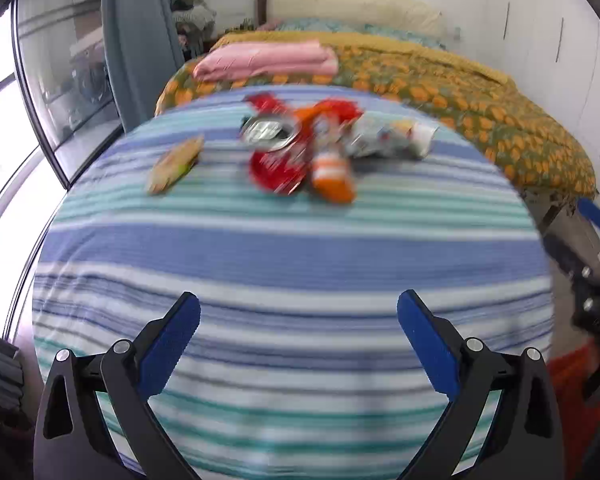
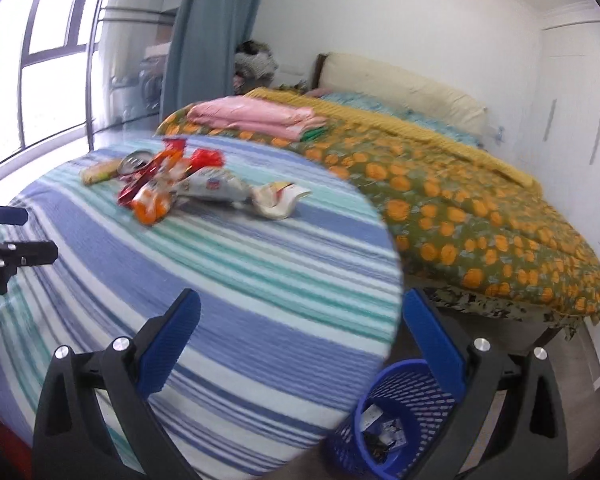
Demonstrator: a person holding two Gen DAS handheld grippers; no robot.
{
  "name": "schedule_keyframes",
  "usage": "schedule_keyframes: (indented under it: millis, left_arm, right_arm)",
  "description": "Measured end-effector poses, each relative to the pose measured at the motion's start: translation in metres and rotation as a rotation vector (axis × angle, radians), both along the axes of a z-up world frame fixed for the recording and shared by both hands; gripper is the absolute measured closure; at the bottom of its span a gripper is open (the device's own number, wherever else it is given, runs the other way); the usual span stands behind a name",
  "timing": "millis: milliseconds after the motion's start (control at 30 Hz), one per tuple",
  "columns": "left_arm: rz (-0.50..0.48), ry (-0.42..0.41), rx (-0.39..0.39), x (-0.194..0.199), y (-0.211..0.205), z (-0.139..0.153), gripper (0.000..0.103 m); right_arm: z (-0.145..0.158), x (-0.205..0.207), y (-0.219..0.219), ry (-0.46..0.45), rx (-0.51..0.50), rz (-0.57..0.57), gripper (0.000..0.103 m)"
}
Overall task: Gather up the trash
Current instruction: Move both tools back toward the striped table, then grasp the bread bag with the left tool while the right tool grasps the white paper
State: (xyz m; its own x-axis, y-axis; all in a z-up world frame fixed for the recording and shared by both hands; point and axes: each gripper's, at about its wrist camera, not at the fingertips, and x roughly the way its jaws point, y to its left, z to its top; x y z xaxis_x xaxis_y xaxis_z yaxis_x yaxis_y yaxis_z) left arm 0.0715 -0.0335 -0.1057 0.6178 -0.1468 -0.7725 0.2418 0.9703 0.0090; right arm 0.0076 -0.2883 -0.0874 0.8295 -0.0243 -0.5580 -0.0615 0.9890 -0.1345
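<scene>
Striped table, wrapper pile far ahead of gaping left tool

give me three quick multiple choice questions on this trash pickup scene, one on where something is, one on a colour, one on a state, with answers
1. Where is the waste basket?
A. on the striped table
B. on the floor by the table edge
C. on the bed

2. What colour is the folded cloth on the bed?
A. pink
B. black
C. purple

3. What state is the left hand-held gripper in?
A. shut on a wrapper
B. open and holding nothing
C. shut on the basket rim

Answers: 1 B, the right wrist view shows the blue mesh basket low beside the table, some scraps inside. 2 A, the stack reads pink in both views. 3 B, its blue fingers stand wide apart over bare striped cloth, with the wrappers farther ahead.
</scene>
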Motion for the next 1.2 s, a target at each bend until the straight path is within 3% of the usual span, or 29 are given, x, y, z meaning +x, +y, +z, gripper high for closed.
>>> schedule_keyframes:
  millis: [200,333,500,600,733,933,1067,1200]
  left_arm:
    - [-0.040,0.043,-0.034,0.014,0.026,-0.011,0.005]
    - [-0.003,0.024,0.000,0.033,0.040,-0.007,0.005]
    - [0.052,-0.004,0.035,0.084,0.079,-0.001,0.005]
    - [0.024,-0.002,0.060,0.124,0.093,-0.001,0.005]
    - [-0.046,0.053,0.075,0.170,0.097,-0.011,0.006]
    - [-0.085,0.069,0.063,0.198,0.096,-0.023,0.005]
    - [-0.088,0.077,0.040,0.206,0.100,-0.028,0.006]
    - [-0.104,0.092,0.027,0.210,0.103,-0.035,0.014]
  right_arm:
    - [-0.009,0.021,0.039,0.109,0.053,0.072,0.005]
    - [-0.019,0.028,0.064,0.154,0.053,0.117,0.005]
    - [-0.030,0.022,0.085,0.187,0.040,0.179,0.005]
    - [-0.035,0.021,0.086,0.203,0.036,0.181,0.005]
    - [-0.036,0.032,0.062,0.229,0.091,0.114,0.005]
    - [-0.033,0.070,0.002,0.269,0.192,-0.054,0.005]
    - [-0.030,0.122,-0.030,0.294,0.275,-0.090,0.005]
    - [-0.028,0.173,-0.044,0.315,0.358,-0.096,0.005]
